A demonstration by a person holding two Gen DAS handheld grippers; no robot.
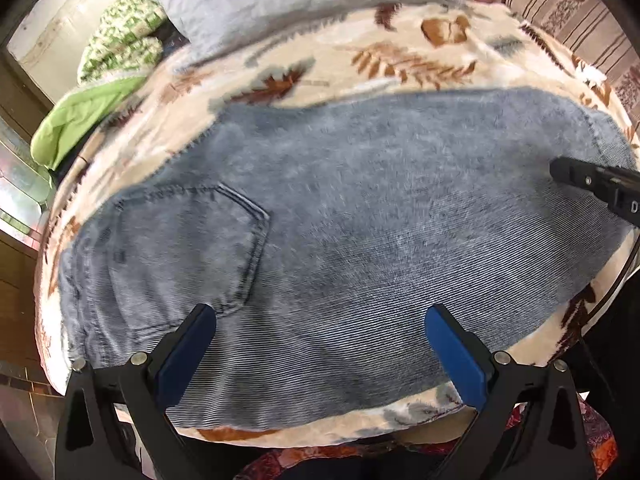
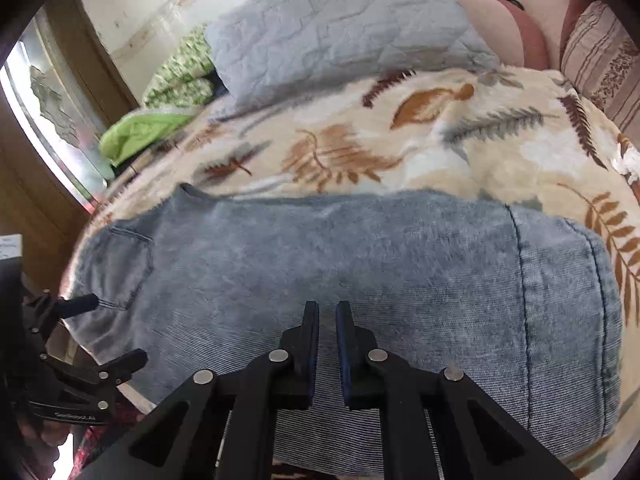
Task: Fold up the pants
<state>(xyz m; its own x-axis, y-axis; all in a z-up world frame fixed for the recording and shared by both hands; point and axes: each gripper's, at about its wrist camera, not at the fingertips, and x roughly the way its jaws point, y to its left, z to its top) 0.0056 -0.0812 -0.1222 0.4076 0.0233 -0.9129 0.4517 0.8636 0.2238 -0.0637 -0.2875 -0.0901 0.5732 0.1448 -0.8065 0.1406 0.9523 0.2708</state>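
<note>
A bed fills both views, covered by a cream blanket (image 2: 460, 152) printed with brown and grey leaves. The blanket bears everything else here.

Lying flat across the blanket, near its front edge, are the pants (image 2: 360, 260): blue-grey denim, folded into one long band that runs left to right. A back pocket (image 1: 192, 240) faces up at the left end, and a stitched seam crosses the band near the right end.

Behind the pants, at the head of the bed, a pale grey quilted pillow (image 2: 340, 28) rests on the blanket. To its left sits a bundle of green-and-white patterned bedding (image 2: 180, 76) with a plain lime-green cloth (image 2: 136, 132) beside it. A striped brown-and-pink cushion (image 2: 600, 56) stands at the right.

The left gripper (image 1: 320, 320) hovers over the pocket end of the pants, its blue-padded tongs spread wide with nothing between them.

The right gripper (image 2: 327, 312) hovers above the middle of the pants, its tongs drawn nearly together, pinching nothing.
</note>
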